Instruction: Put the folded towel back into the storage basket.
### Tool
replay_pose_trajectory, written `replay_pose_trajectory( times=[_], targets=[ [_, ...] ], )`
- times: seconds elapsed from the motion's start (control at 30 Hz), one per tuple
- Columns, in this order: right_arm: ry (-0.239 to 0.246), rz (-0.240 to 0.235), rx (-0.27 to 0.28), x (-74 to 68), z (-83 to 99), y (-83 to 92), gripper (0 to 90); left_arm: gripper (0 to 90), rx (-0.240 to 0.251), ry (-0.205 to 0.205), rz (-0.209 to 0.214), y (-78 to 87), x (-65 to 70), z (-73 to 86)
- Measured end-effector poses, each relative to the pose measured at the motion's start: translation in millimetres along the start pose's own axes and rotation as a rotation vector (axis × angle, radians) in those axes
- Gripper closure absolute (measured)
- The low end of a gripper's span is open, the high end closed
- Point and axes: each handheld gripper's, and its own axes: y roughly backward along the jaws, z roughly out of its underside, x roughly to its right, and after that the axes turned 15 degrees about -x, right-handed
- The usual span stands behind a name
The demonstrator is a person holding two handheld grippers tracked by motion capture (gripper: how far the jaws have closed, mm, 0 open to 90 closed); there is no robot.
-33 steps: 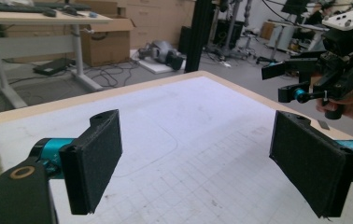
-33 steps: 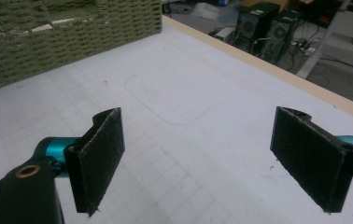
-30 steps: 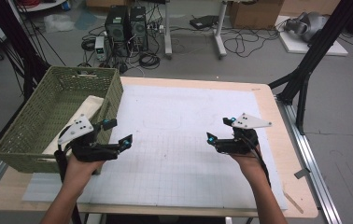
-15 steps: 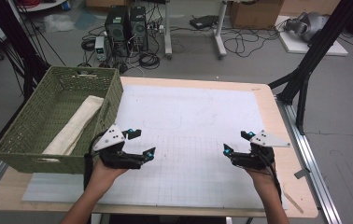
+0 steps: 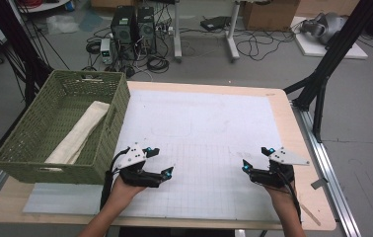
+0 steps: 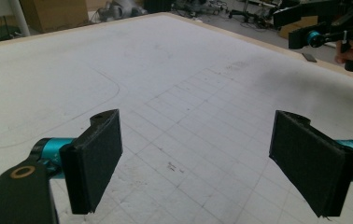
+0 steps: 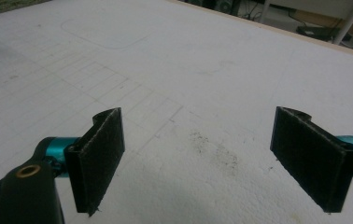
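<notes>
We are seeing a cream cloth lying folded into a long strip inside the green wicker basket, stretching lengthwise along its floor. The basket is standing upright just beside and beyond our left gripper, and well apart from our right gripper.

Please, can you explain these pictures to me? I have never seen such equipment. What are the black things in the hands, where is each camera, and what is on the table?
A person sits at a wooden table covered by a white gridded sheet. Each hand holds a black two-jaw gripper, a hand tool that pinches things. The high view looks down from above: the left gripper is beside a green woven basket that contains a folded cream cloth; the right gripper is near the table's right side. The other two pictures come from cameras riding on each gripper, looking along its two black padded jaws. In both, the jaws stand wide apart above the sheet, with nothing held between them.
</notes>
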Motion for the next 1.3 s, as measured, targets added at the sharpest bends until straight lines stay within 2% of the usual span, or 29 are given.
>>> replay_pose_trajectory(
  times=[0.2, 0.6, 0.8, 1.3],
  targets=[
    [-0.01, 0.007, 0.005, 1.8, 0.6, 0.9, 16.2, 17.5, 0.002, 0.012, -0.012, 1.9, -1.5, 5.2],
    [0.025, -0.006, -0.006, -6.4, -4.9, -6.0, 16.3, 17.4, -0.002, 0.026, -0.026, 6.2, -2.2, 10.9],
    [0.019, -0.007, -0.017, -6.6, -3.8, -8.7, 16.3, 17.4, 0.004, 0.033, -0.042, 8.9, -4.3, 11.6],
    [0.002, 0.0, -0.01, -3.9, -2.7, -6.4, 16.3, 17.5, -0.011, 0.041, -0.044, 7.1, -6.7, 12.6]
  ],
)
